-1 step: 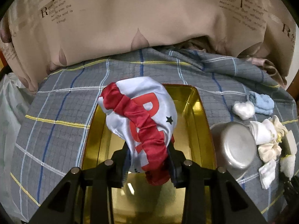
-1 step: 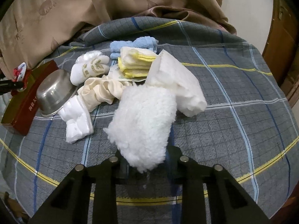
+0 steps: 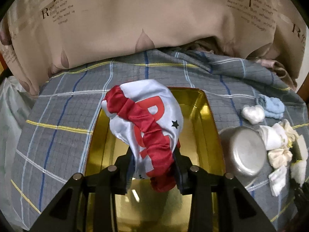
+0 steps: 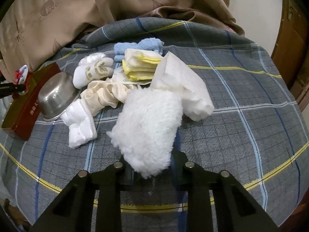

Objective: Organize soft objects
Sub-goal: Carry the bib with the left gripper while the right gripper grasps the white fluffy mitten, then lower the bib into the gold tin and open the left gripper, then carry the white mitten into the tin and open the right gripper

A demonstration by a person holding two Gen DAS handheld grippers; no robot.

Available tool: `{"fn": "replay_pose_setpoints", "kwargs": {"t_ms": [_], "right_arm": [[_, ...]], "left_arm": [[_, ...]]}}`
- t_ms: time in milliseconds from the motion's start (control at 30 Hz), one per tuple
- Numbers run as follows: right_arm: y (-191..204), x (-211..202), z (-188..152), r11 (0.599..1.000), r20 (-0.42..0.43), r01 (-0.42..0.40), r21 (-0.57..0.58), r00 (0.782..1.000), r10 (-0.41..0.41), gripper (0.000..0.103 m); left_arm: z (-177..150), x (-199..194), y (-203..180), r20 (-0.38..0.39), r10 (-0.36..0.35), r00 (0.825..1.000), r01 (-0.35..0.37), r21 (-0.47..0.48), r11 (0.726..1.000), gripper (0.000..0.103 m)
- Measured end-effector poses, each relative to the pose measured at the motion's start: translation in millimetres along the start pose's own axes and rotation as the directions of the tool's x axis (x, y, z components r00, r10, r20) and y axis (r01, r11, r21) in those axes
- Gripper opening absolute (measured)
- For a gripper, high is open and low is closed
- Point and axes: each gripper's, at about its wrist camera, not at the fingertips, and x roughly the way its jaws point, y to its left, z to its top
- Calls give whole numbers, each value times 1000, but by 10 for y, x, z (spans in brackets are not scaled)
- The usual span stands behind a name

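Gripping a shiny red-and-white satin cap [image 3: 146, 123], the left gripper [image 3: 154, 166] is holding it over the gold tray [image 3: 208, 119]. Near the plaid bedspread's [image 4: 241, 100] front edge, the right gripper [image 4: 149, 166] is pinching a fluffy white fleece mitt [image 4: 148, 123] by its near end; light and squashy, it probably wants a deep bite.

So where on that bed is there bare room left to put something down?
The gold tray is bare inside, under the red-and-white cloth. The plaid blanket lies open right of the white tissue-like wad and left of the tray. It is crowded between the steel bowl and the wad: socks, scrunchie, blue cloth.
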Motion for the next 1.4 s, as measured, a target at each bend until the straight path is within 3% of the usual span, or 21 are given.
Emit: {"fn": "replay_pose_setpoints", "kwargs": {"t_ms": [67, 233, 533, 667, 867, 1033, 1200, 1400], "right_arm": [[1, -10, -7, 1000, -1, -18, 9, 1000, 18, 20], [33, -95, -47, 998, 5, -59, 23, 998, 59, 18], [136, -450, -47, 988, 37, -144, 49, 989, 142, 17], [328, -642, -13, 985, 62, -175, 8, 983, 174, 17], [952, -827, 294, 952, 82, -284, -115, 952, 294, 17], [1600, -773, 659, 899, 55, -389, -202, 912, 407, 17], [2381, -580, 821, 831, -44, -486, -271, 869, 493, 17], [3092, -149, 631, 792, -210, -512, -331, 859, 467, 17]], "left_arm": [[13, 40, -22, -1, 12, 1000, -12, 14, 1000, 50], [1, 42, -23, -6, 57, 998, -57, 24, 998, 55], [21, -290, 104, 60, -65, 996, 65, 11, 998, 57], [21, -494, 185, 91, -75, 993, 75, 10, 997, 58], [-201, -784, 435, 85, -30, 996, 35, -56, 998, 59], [-729, -1025, 673, 63, 35, 997, -25, -150, 988, 59], [-1253, -1293, 818, 38, 69, 997, -59, -228, 972, 59], [-1545, -1563, 935, 87, 135, 987, -109, -254, 961, 59]]}}
